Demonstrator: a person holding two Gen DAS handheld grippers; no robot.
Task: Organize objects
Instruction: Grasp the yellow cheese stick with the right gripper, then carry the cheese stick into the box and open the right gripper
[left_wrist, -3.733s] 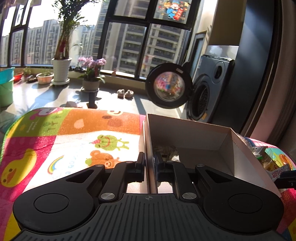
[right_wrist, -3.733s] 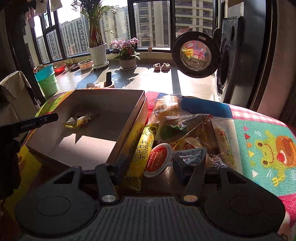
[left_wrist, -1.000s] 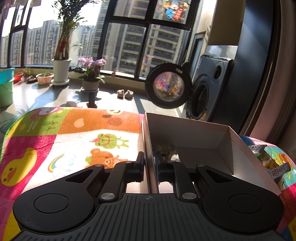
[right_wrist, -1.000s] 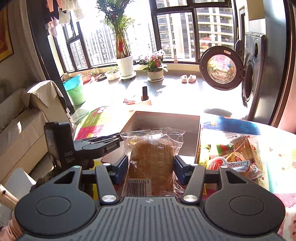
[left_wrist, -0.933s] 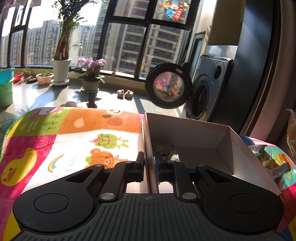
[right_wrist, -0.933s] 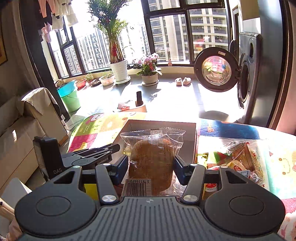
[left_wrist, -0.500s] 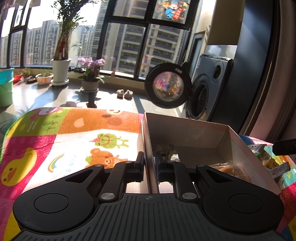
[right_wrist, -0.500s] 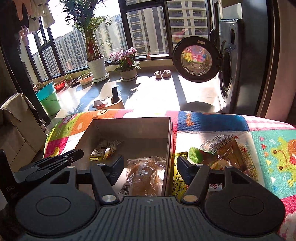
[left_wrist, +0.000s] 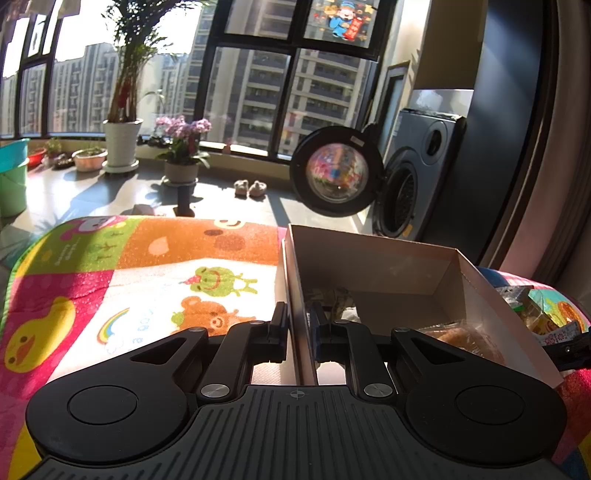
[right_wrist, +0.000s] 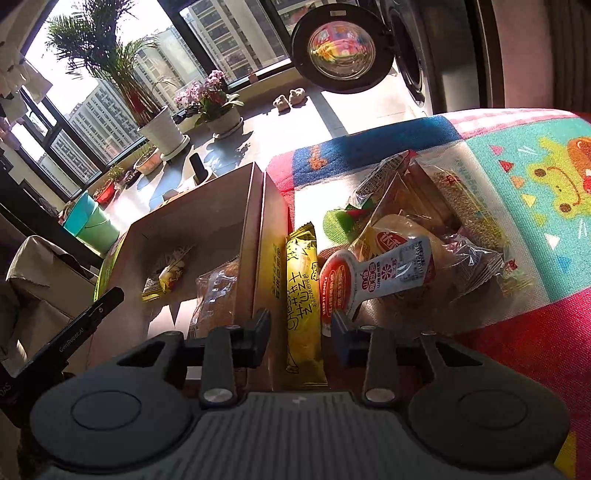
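1. Left gripper (left_wrist: 298, 332): fingers clamped on the near wall of the cardboard box (left_wrist: 373, 258), one inside, one outside.
2. Right gripper (right_wrist: 300, 338): fingers apart, holding nothing, straddling the yellow snack bar (right_wrist: 302, 295) lying just beside the box's outer wall.
3. Bagged bread (right_wrist: 216, 295) lies inside the box, plus a small yellow packet (right_wrist: 166, 275) (label unreadable).
4. Snack pile (right_wrist: 413, 236) sits on the colourful mat (right_wrist: 535, 184), right of the box.

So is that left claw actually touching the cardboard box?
Touching. In the left wrist view, the left claw is pinched on the box's near side wall, one finger outside it, one inside, with no gap showing.
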